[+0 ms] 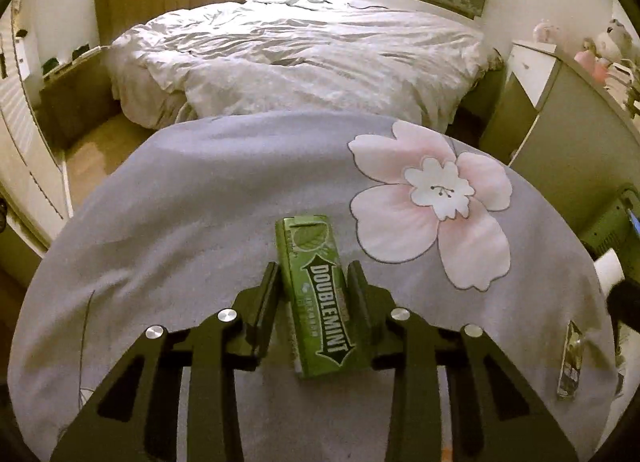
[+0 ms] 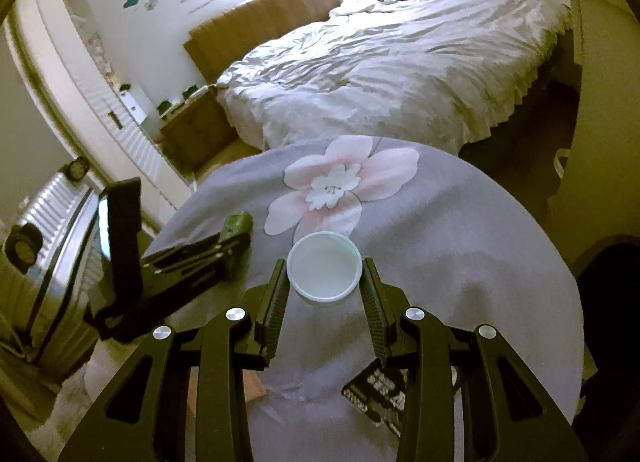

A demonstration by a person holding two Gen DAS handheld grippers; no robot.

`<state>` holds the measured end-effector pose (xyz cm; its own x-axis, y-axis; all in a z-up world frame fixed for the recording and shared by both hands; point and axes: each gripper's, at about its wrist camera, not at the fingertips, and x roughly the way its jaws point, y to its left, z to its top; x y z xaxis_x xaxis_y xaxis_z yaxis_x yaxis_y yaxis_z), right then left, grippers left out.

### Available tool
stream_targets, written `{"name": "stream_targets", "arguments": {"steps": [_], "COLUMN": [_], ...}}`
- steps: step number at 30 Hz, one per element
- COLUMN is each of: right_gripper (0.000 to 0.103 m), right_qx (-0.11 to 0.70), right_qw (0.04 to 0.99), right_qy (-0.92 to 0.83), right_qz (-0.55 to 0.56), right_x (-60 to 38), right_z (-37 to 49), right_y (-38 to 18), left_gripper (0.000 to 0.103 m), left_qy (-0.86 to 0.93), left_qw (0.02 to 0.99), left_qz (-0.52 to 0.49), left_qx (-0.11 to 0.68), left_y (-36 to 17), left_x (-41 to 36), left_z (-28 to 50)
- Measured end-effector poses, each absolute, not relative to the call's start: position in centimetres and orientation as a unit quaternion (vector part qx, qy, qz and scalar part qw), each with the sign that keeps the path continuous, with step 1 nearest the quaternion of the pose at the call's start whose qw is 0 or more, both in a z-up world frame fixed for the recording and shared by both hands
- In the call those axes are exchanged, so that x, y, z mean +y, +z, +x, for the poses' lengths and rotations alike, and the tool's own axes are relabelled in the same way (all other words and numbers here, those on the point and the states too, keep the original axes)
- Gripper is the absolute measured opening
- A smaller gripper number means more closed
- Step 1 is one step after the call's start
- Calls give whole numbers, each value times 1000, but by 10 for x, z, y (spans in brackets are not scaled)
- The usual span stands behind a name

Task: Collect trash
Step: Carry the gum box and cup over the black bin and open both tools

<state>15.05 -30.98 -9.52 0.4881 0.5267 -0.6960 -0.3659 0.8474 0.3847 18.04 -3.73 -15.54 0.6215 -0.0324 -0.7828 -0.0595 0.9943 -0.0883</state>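
Observation:
A green Doublemint gum pack [image 1: 318, 294] sits between the fingers of my left gripper [image 1: 314, 282], which is shut on it just above the grey flowered cloth [image 1: 200, 202]. The pack and left gripper also show in the right wrist view [image 2: 236, 228]. A white plastic cup [image 2: 324, 270] stands upright on the cloth [image 2: 460, 242], and my right gripper [image 2: 325, 276] is closed on its rim from both sides. A dark printed wrapper [image 2: 376, 394] lies on the cloth under the right fingers; it shows at the right edge in the left wrist view [image 1: 570, 362].
A bed with a rumpled white duvet [image 1: 312, 58] lies beyond the table. A white cabinet [image 1: 552, 102] stands at the right. A silver suitcase [image 2: 52, 262] stands on the floor at the left. A wooden nightstand [image 2: 196, 122] is by the bed.

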Motion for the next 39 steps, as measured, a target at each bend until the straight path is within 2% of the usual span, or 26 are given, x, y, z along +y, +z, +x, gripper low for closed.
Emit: {"name": "stream_targets", "arguments": {"steps": [7,18,30,39], "right_gripper": [37,37,37,37], "right_qx": [407,364,369,387], "right_qw": [871,899,897,886], "right_qy": [243,157,84,46], "right_qz": [128,184,227,250], "right_x": [-350,-458,-535,-572], "right_z": [138,113,101,102], "right_y": [-83,-64,-94,-122], "left_gripper": [31,31,31,31], "left_qy": [-52,-178,-269,-300], "left_qw": [911,921,899,882], "left_qz": [-56,-19,3,15], "left_qx": [405,346,346,364], "left_y": [-121,-61,-65,-82], "left_x": [-70,-184,-285,-328], "left_z": [159,131,122,127]}}
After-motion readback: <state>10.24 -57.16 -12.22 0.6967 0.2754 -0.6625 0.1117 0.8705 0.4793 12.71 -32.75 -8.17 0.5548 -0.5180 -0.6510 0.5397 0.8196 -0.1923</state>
